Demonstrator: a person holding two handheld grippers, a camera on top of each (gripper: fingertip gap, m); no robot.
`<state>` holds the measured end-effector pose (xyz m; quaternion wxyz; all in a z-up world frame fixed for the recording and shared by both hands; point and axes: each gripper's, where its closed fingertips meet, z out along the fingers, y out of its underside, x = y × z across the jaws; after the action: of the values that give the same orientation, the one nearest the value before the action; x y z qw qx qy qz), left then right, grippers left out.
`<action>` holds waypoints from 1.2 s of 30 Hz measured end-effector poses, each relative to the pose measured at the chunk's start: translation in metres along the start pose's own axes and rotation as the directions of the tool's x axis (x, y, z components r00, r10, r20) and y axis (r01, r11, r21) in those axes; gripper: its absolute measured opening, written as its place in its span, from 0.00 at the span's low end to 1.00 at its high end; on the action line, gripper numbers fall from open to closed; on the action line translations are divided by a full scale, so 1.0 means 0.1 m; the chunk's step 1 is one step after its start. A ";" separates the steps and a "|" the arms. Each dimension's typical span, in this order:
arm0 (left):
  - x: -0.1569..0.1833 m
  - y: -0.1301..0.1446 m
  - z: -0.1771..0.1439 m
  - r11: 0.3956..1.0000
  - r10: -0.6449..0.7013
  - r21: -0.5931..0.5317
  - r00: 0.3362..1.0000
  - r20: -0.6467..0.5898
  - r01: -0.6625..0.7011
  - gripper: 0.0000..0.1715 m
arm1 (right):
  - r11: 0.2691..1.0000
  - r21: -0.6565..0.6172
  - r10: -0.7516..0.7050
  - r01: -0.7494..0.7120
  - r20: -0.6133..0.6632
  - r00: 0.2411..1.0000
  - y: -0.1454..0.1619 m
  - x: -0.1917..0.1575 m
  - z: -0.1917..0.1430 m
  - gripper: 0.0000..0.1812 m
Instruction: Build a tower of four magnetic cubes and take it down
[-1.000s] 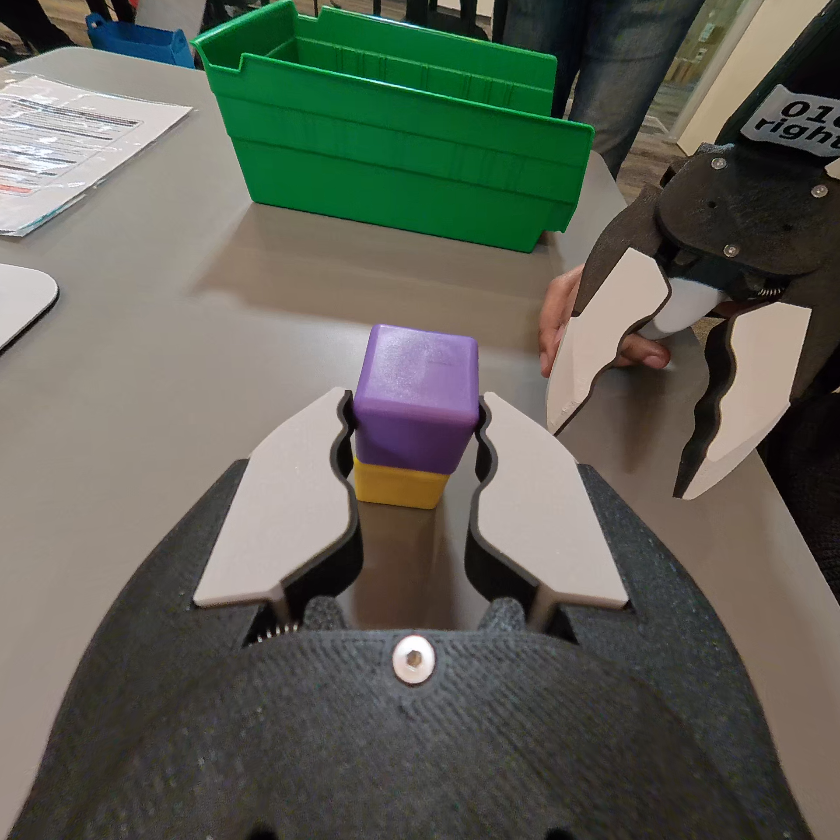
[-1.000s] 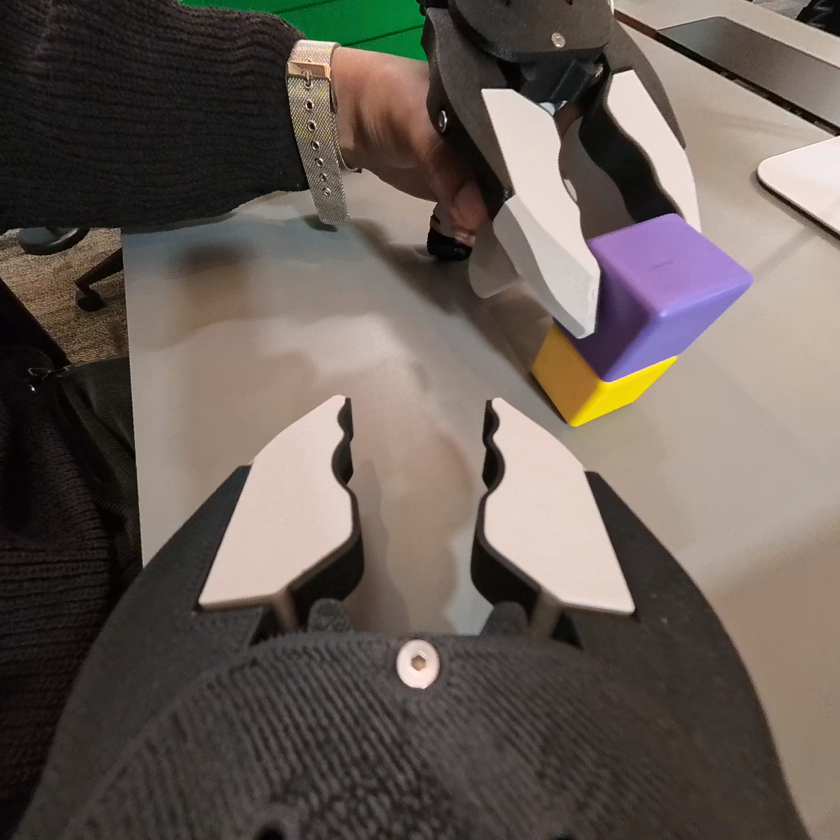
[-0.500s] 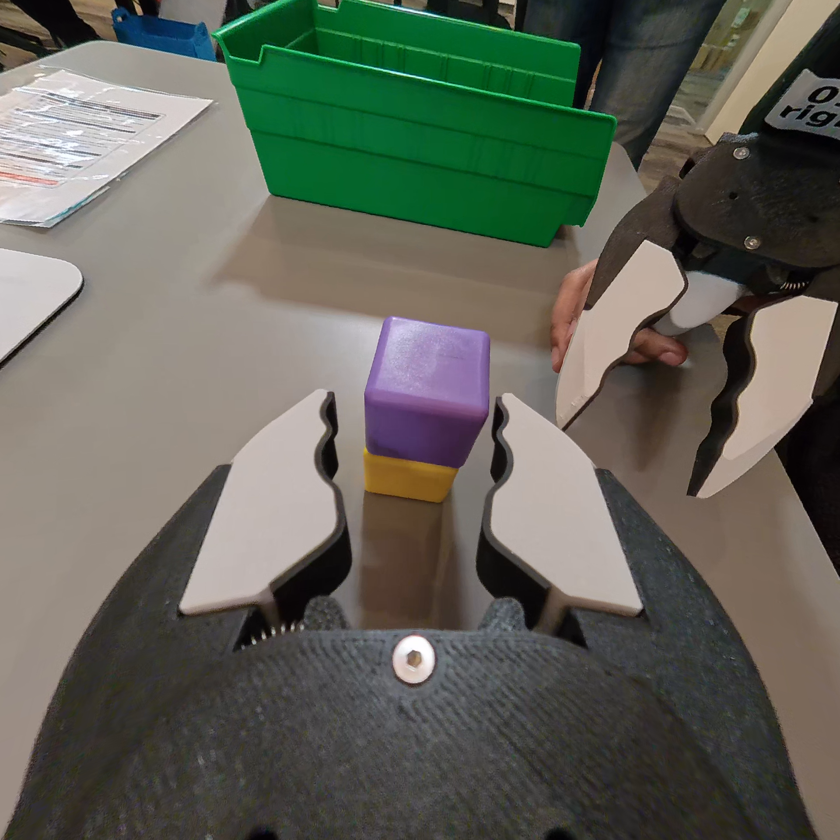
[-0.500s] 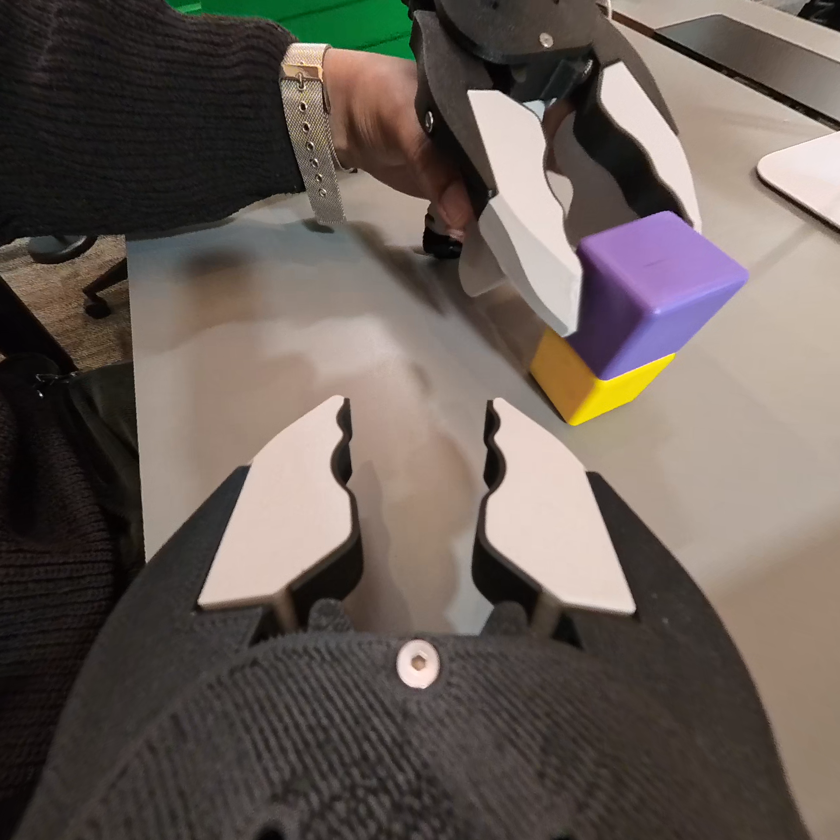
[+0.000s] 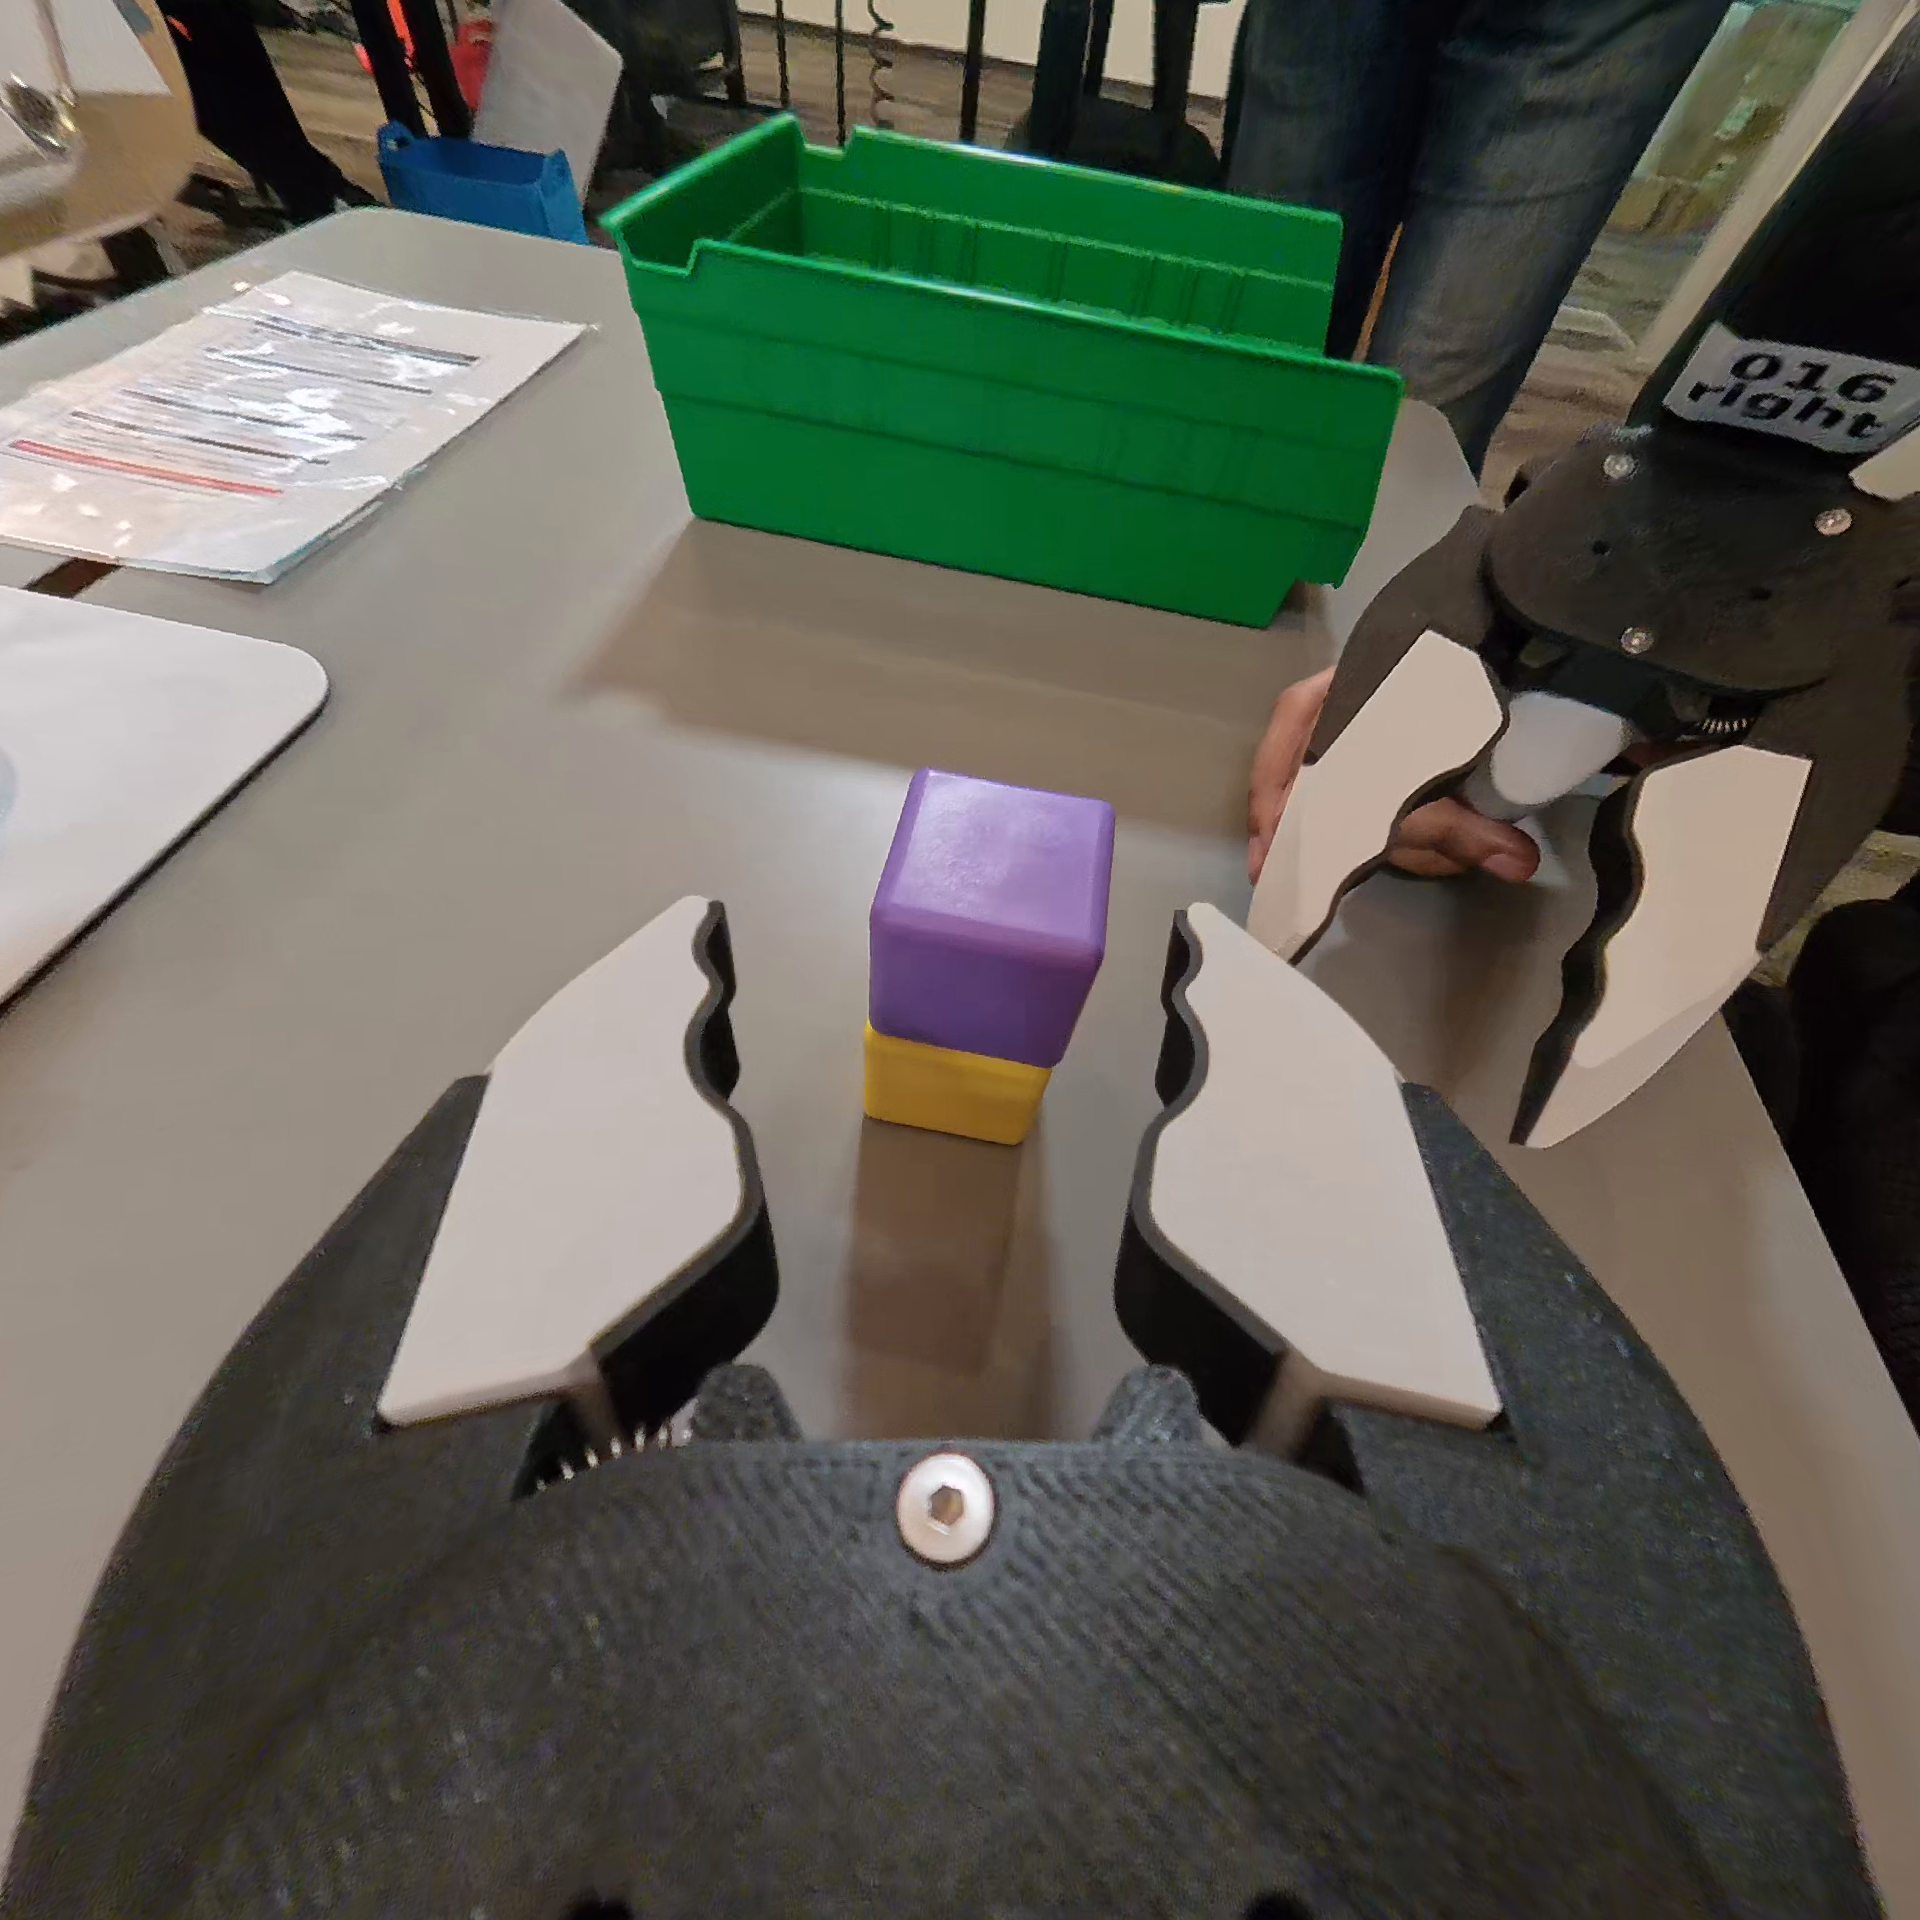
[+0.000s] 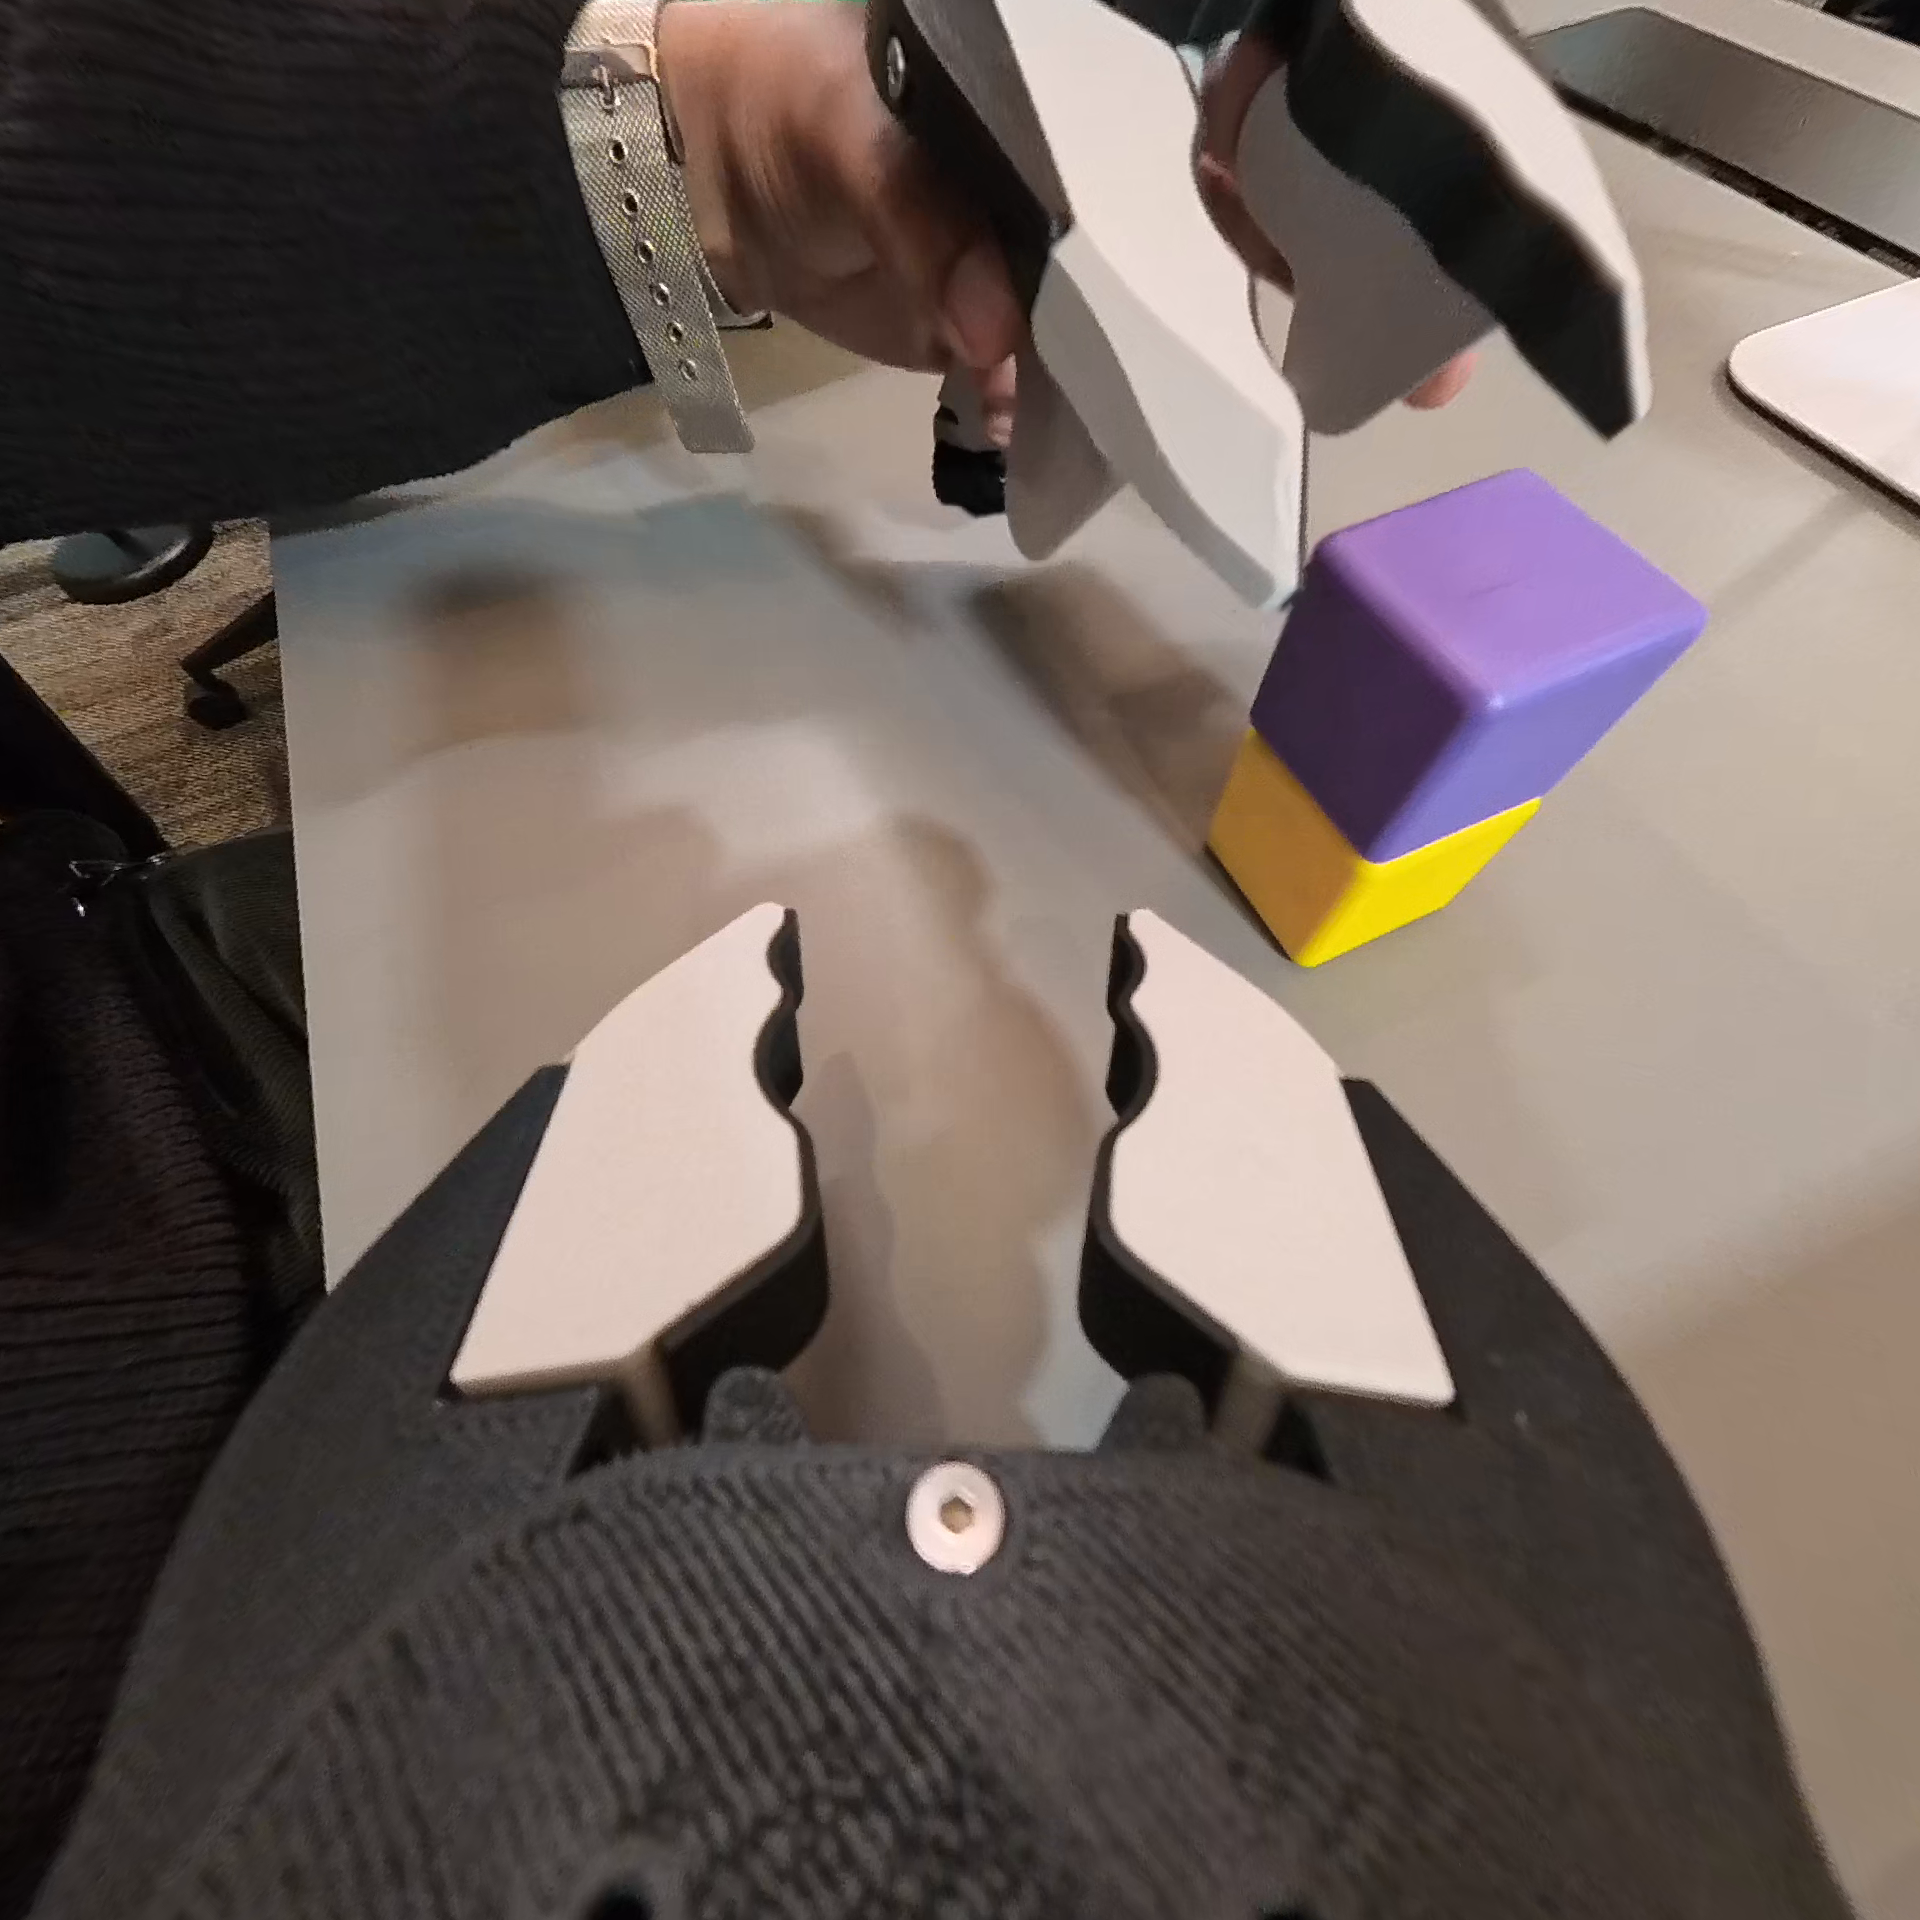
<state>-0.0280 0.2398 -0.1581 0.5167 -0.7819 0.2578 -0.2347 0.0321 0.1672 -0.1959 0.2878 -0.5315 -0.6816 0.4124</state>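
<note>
Purple cube (image 5: pixel 987 914) sits squarely on a slightly smaller yellow cube (image 5: pixel 951 1091), the pair standing on the grey counter (image 5: pixel 520 831) just ahead of the left gripper (image 5: pixel 951 940); its jaws are spread wide and empty, one finger to each side of the stack and neither touching it; in the right wrist view that gripper hangs above and just behind the purple cube, the nearer fingertip close to its top rear edge, though blur hides whether there is contact. Both cubes look like hard, smooth moulded plastic with rounded edges, probably light and rigid, and likely a little slick; the flat opposite side faces of the purple one seem the soundest place to take hold, and since it only rests on the yellow one, a sideways nudge could slide it off. Right gripper (image 6: pixel 951 935) is also parted and holds nothing; it is over bare counter, the stack lying ahead and to its right, well apart from its fingers. A hand (image 6: pixel 862 239) with a metal watch strap (image 6: pixel 655 260) grips the left gripper's handle. Farther off, a white pad (image 5: pixel 125 748) lies at the left edge; beyond it a sheet in a clear sleeve (image 5: pixel 270 416); a green bin (image 5: pixel 997 416) stands toward the far side, a blue container (image 5: pixel 478 192) past the counter, and a person in jeans (image 5: pixel 1475 156) behind the bin.
</note>
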 end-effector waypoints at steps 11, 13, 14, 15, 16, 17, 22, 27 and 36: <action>-0.21 -0.64 -0.72 0.988 -0.046 0.154 0.937 0.347 -0.008 0.50 | 1.000 -0.009 -0.008 0.008 -0.014 1.000 0.01 0.00 0.00 0.32; -0.36 -0.76 -1.04 0.987 -0.063 0.158 0.869 0.491 -0.018 0.50 | 1.000 -0.022 -0.019 0.019 -0.021 1.000 0.03 -0.01 0.01 0.32; -0.42 -0.81 -1.23 0.988 -0.071 0.156 0.828 0.557 -0.020 0.50 | 0.999 -0.030 -0.022 0.021 -0.022 1.000 0.04 -0.01 0.02 0.32; -0.49 -0.83 -1.44 0.988 -0.085 0.153 0.777 0.624 -0.015 0.50 | 0.999 -0.036 -0.023 0.022 -0.023 0.999 0.04 -0.01 0.03 0.33; -0.57 -0.83 -1.69 0.988 -0.100 0.151 0.714 0.693 -0.008 0.50 | 0.999 -0.037 -0.025 0.024 -0.026 0.999 0.04 -0.01 0.03 0.33; -0.66 -0.80 -1.96 0.989 -0.115 0.147 0.633 0.765 0.002 0.50 | 0.999 -0.034 -0.028 0.027 -0.029 0.999 0.04 -0.01 0.02 0.33; -1.10 0.03 -3.45 0.987 -0.067 0.051 0.105 0.992 0.155 0.49 | 0.999 -0.040 -0.025 0.024 -0.031 0.999 0.05 -0.01 0.02 0.33; -0.97 1.17 -4.29 0.871 0.212 -0.123 -0.137 0.968 0.476 0.44 | 0.999 -0.037 -0.005 0.004 -0.033 0.999 0.05 0.01 0.02 0.33; -0.84 1.66 -4.34 0.808 -0.003 0.085 -0.139 0.990 0.583 0.40 | 0.998 -0.062 -0.022 0.020 -0.024 0.999 0.08 -0.02 0.04 0.33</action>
<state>-0.3936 -0.0596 -0.1664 0.2943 -0.8213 -0.3459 0.3452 0.0326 0.1652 -0.2047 0.2840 -0.5378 -0.6960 0.3817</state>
